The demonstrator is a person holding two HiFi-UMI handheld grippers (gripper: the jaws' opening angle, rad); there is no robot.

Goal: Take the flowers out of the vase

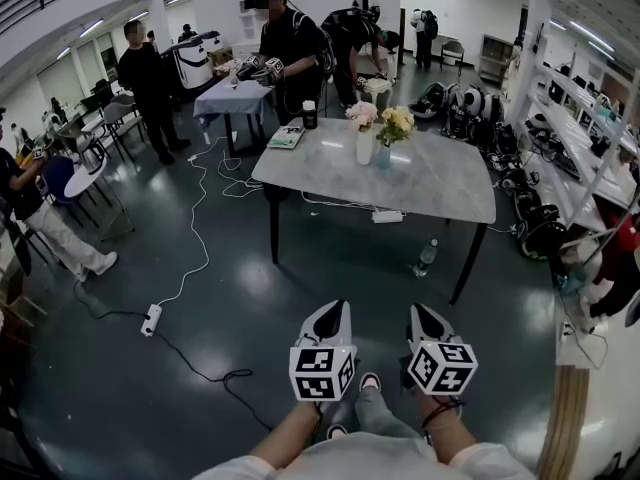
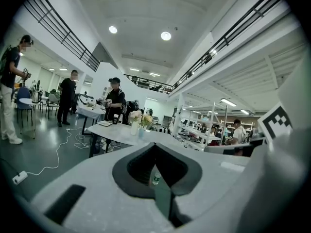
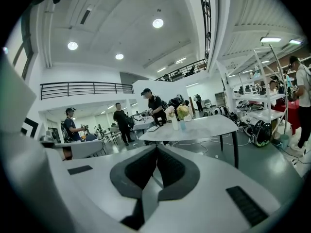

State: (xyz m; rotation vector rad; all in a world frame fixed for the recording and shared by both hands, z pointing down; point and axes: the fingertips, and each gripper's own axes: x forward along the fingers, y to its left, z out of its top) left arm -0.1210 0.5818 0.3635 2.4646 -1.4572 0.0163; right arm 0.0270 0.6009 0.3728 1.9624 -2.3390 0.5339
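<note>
left gripper (image 1: 335, 308): jaws pressed together, nothing between them. right gripper (image 1: 420, 311): same, tips meeting, empty. both were held low in front of the person, side by side, pointing toward the table (image 1: 440, 193) and well apart from it, over dark floor.

the flowers were in their vases at the far middle of the table. pink flowers (image 1: 361, 113) sat in a white vase (image 1: 364, 148). yellow flowers (image 1: 397, 121) sat in a small bluish vase (image 1: 383, 156) just beside it on the right. both vases were upright; couldn't tell if they touched.

also on the table: a booklet (image 1: 287, 136) at the far left corner, and a dark cup (image 1: 310, 115) just behind it. print on both was too small to read.

writing: nothing legible. the left cube (image 1: 322, 371) and right cube (image 1: 441, 366) carried black-and-white square markers, patterns rather than letters.

floor: a clear bottle (image 1: 425, 258) under the table near the right front leg, label unreadable. a white power strip (image 1: 387, 216) lay under the table's near edge. a second power strip (image 1: 151, 319) lay off to the left, with a white cable (image 1: 200, 218) running back from it.

a person in black (image 1: 285, 53) stood behind the table wearing a headset and holding grippers of the same kind. shelves (image 1: 580, 118) with gear ran along the right wall.
</note>
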